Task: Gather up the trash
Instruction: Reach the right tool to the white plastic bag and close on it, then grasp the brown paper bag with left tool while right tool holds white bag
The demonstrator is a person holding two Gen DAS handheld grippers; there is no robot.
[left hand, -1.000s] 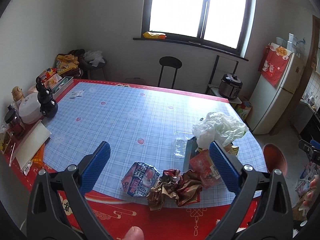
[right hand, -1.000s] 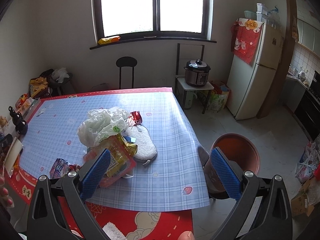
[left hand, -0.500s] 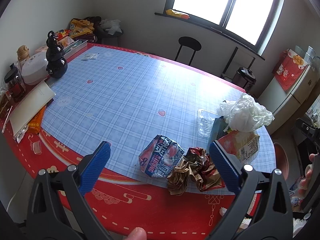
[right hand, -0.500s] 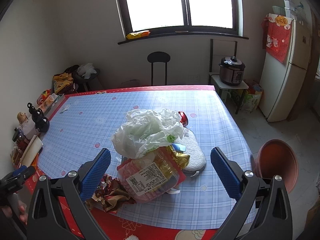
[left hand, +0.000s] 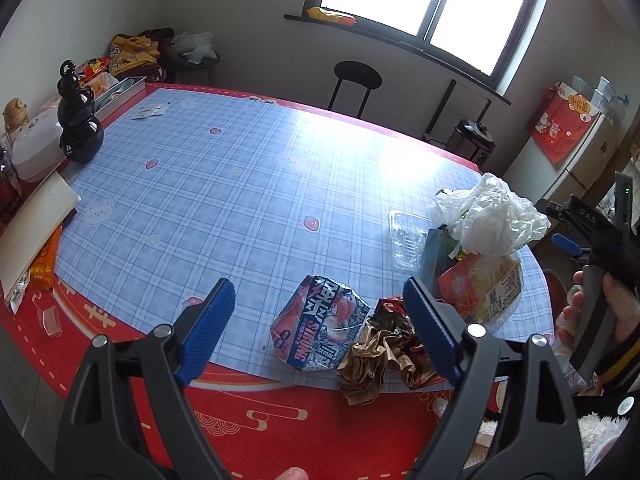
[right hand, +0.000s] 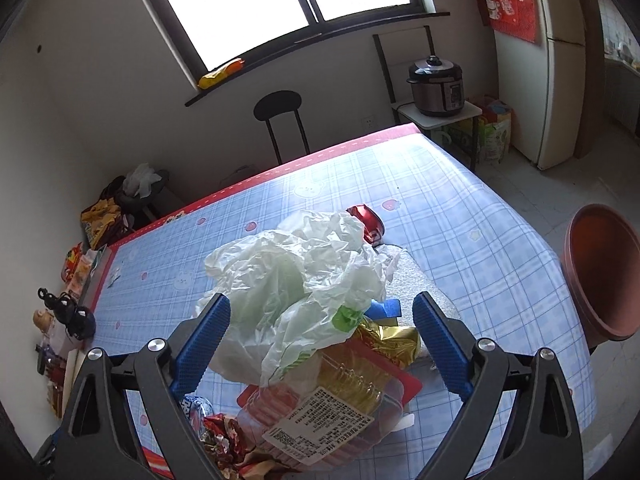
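On blue wrapper (left hand: 324, 328): "STRONG"

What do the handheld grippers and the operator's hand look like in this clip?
Both the left gripper and right gripper have black angular plastic arms with silver rivets and ribbed blue finger pads. The right gripper's body carries white lettering, and the bare right hand shows a dark, yellow-striped cuff.

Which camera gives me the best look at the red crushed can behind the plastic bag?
The right wrist view. The red crushed can lies in the open on the tablecloth, just past the white plastic bag. In the left wrist view the bag hides it completely.
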